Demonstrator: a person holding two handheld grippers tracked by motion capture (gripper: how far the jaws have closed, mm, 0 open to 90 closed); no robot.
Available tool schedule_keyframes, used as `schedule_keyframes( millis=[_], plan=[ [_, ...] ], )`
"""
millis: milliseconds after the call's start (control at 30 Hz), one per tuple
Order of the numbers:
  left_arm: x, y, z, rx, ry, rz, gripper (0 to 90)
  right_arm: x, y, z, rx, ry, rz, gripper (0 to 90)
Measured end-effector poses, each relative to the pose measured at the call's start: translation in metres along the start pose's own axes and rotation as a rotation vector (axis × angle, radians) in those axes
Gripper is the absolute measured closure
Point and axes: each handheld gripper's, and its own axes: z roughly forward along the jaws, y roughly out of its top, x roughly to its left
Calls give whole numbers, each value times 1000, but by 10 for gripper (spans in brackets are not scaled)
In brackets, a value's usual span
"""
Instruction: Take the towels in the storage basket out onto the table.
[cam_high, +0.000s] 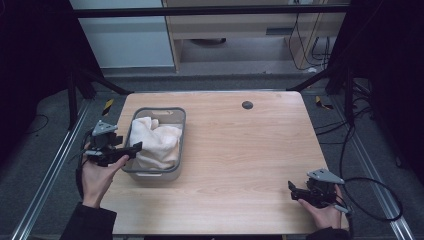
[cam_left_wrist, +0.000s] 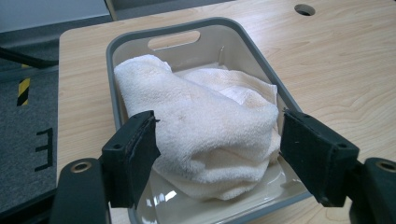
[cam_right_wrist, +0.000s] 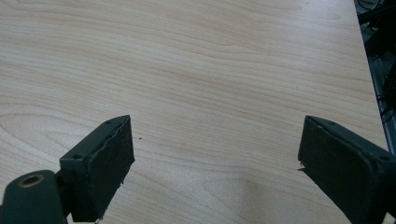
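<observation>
Left claw (cam_high: 131, 148) held level at the near left rim of the grey basket (cam_high: 179, 129), jaws spread wide and pinching nothing. Straight ahead of that claw, inside the basket (cam_left_wrist: 261, 51), a cream towel (cam_left_wrist: 210, 123) bunched in a soft heap, thick fold nearest the jaws, thinner layers farther off toward the handle slot in the far wall. Seen along the jaws in the left gripper view, towel framed between the two black pads, left pad (cam_left_wrist: 140, 149) overlapping the towel's edge in the picture, right pad over the basket's side wall; whether either pad touches cloth cannot be told. Glossy bare floor of the basket showing just below the claw, under the towel's near edge. From the high view, towel (cam_high: 157, 140) just beyond the claw tips, filling most of the basket, with the person's left hand (cam_high: 97, 175) behind the claw.

Right claw (cam_high: 291, 190) well apart from all that, low over the near right part of the desk (cam_high: 240, 160), jaws spread wide, nothing between them. Ahead of that claw, plain pale wood of the desk (cam_right_wrist: 210, 70). Right hand (cam_high: 325, 212) behind it at the desk's near edge, cable looping off to the outer side. Small dark round hole (cam_high: 247, 105) in the desk far beyond both claws, also seen at the far corner past the basket (cam_left_wrist: 304, 9).
</observation>
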Motion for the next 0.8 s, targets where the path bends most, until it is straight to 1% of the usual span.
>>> schedule_keyframes(
  millis=[67, 100, 167, 233, 267, 333, 367, 400, 500, 533, 600, 700, 800],
  plan=[
    [-1, 3, 6, 14, 3, 1, 258, 0, 0, 0, 2, 2, 1, 102],
    [-1, 3, 6, 14, 3, 1, 253, 0, 0, 1, 5, 3, 1, 100],
    [0, 4, 14, 27, 9, -12, 246, 0, 0, 1, 10, 7, 3, 99],
    [1, 4, 19, 34, 14, -21, 238, 0, 0, 2, 12, 9, -4, 96],
    [1, 4, 19, 34, 14, -21, 233, 0, 0, 2, 15, 9, -3, 93],
    [2, 3, 26, 40, 20, -32, 232, 0, 0, 3, 21, 11, -1, 86],
    [2, 3, 26, 40, 20, -32, 228, 0, 0, 3, 21, 11, -1, 86],
    [2, 3, 31, 47, 24, -36, 223, 0, -1, 3, 22, 9, -2, 81],
    [3, 3, 34, 55, 27, -41, 213, 0, -1, 3, 23, 7, -7, 81],
    [4, 2, 37, 58, 25, -47, 210, 0, -1, 4, 23, 7, -14, 81],
    [4, 2, 42, 65, 22, -54, 204, 0, -1, 4, 27, 10, -14, 80],
    [4, 2, 44, 68, 25, -55, 202, 1, -1, 4, 26, 12, -17, 80],
    [4, 3, 49, 88, 21, -57, 197, 0, -2, 5, 31, 15, -17, 78]
  ],
)
